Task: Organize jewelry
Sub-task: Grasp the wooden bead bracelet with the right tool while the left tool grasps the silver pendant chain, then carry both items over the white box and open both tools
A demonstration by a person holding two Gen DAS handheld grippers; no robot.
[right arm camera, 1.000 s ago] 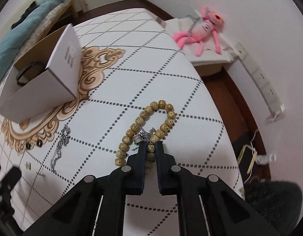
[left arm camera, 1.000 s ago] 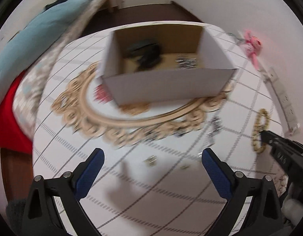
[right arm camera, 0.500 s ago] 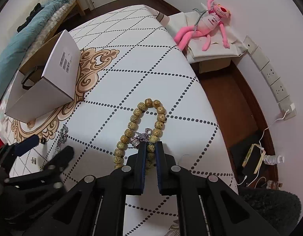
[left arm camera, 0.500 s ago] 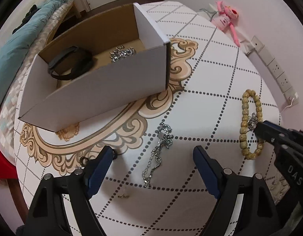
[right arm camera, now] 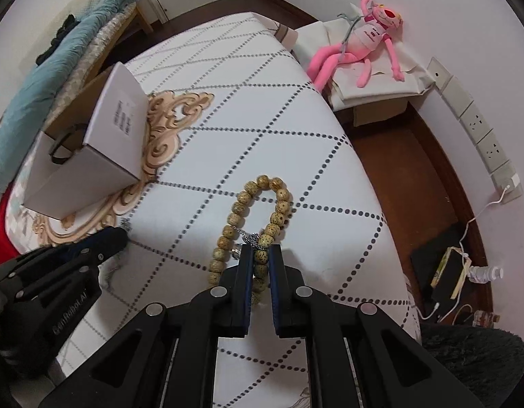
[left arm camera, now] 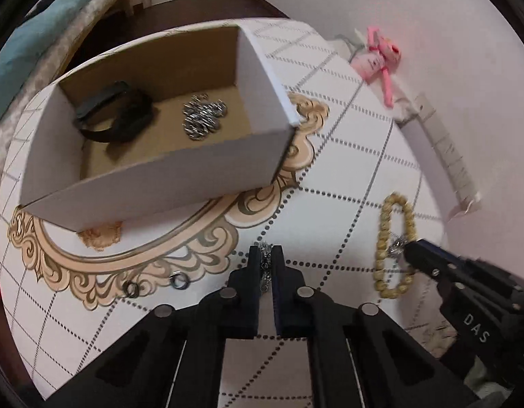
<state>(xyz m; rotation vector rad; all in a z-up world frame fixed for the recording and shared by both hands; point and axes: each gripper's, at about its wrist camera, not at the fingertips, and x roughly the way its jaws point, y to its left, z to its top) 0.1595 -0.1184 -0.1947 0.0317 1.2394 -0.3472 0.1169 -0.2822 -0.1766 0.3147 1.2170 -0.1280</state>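
Since half a second ago, your left gripper (left arm camera: 266, 259) has closed its jaws on the silver chain (left arm camera: 264, 265); your right gripper (right arm camera: 260, 261) pinches the bead bracelet (right arm camera: 251, 224). Next, carry both to the cardboard box (left arm camera: 153, 183).

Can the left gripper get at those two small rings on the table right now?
Probably not yet: the left gripper is shut on the silver chain. The two rings lie uncovered on the table, just left of its fingers, so the path looks free once it lets go.
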